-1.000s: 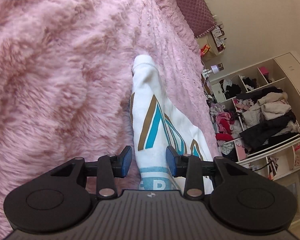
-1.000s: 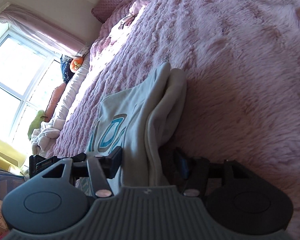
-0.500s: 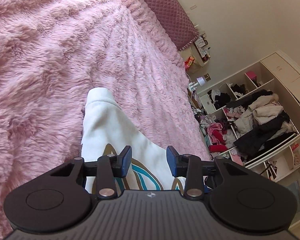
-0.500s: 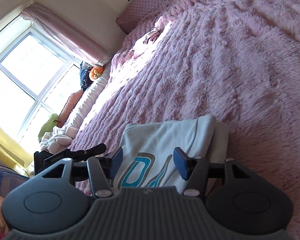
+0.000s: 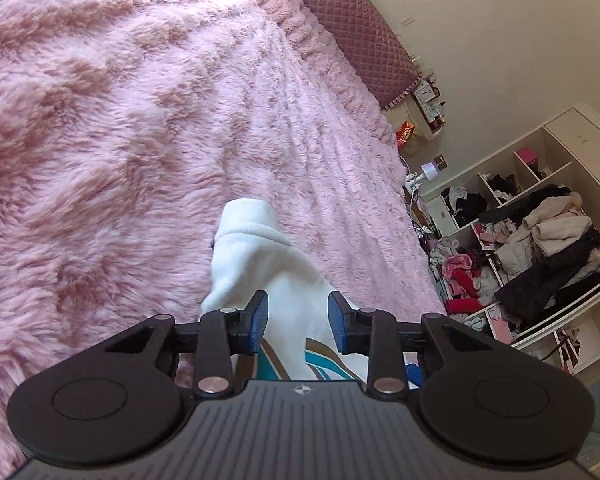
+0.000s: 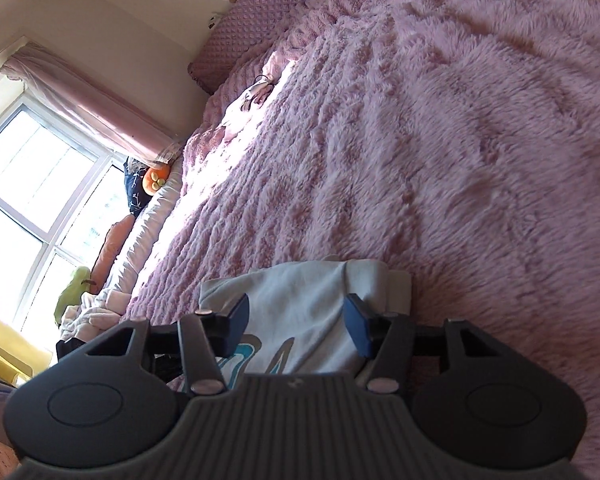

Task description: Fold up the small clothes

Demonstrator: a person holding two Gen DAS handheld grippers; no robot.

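Both hand-held grippers are spread apart now with nothing pinched: left hand-held gripper [image 5: 296, 327] and right hand-held gripper [image 6: 297, 330] each just hover over the white sweatshirt [image 5: 260, 256]. A second ago the cloth ran up between the pads, so it's been let go and both have backed off; looks like that fold is done. It lies folded on the pink furry bed [image 5: 120, 120], long axis running away from the left camera, cuff end farthest.
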